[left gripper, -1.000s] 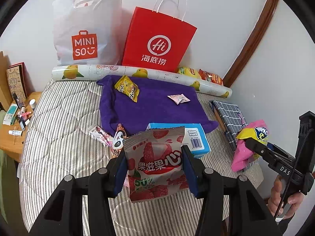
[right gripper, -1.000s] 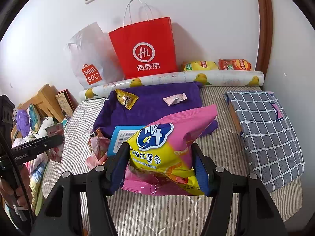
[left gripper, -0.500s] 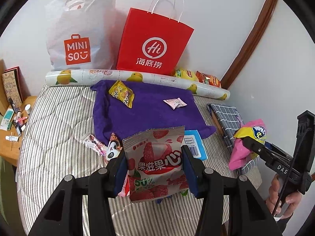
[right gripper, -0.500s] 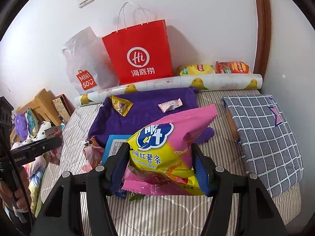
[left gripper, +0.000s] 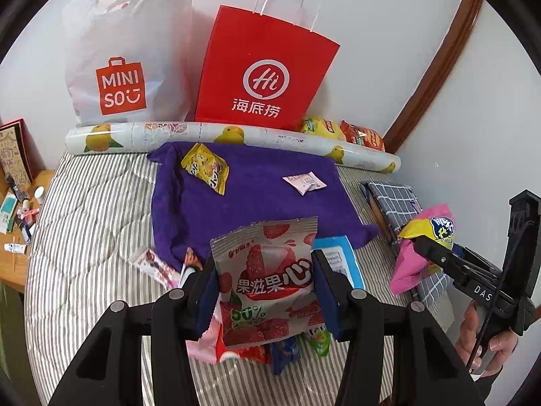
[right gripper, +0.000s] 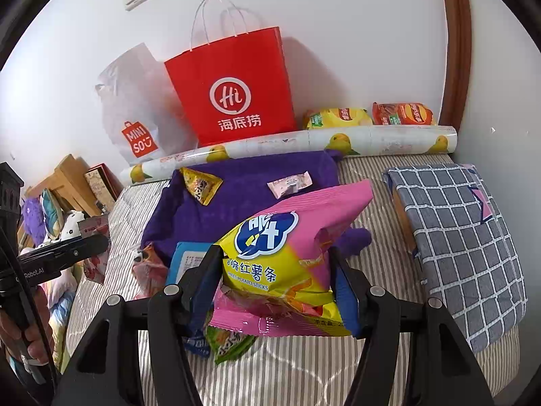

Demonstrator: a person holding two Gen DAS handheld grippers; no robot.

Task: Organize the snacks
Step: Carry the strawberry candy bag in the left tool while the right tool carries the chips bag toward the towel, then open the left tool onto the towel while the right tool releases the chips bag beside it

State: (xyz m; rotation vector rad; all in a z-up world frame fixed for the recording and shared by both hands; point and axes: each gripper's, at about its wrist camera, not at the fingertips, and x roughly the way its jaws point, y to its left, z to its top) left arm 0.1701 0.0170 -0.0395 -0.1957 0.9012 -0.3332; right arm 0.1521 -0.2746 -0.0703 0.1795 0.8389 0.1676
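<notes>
Now your left gripper (left gripper: 265, 287) clamps the strawberry pouch (left gripper: 267, 280) upright above the striped bed (left gripper: 84, 223), while your right gripper (right gripper: 275, 282) pinches the sweet-potato-stick bag (right gripper: 287, 253), tilted far-right.

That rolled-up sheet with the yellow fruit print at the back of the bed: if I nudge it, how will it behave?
The fruit-print roll is a long cylinder lying on its side, so it will probably roll rather than slide. It lies right in front of the red paper bag and chip packets, so it likely stops against them. It looks light, probably hollow.
</notes>
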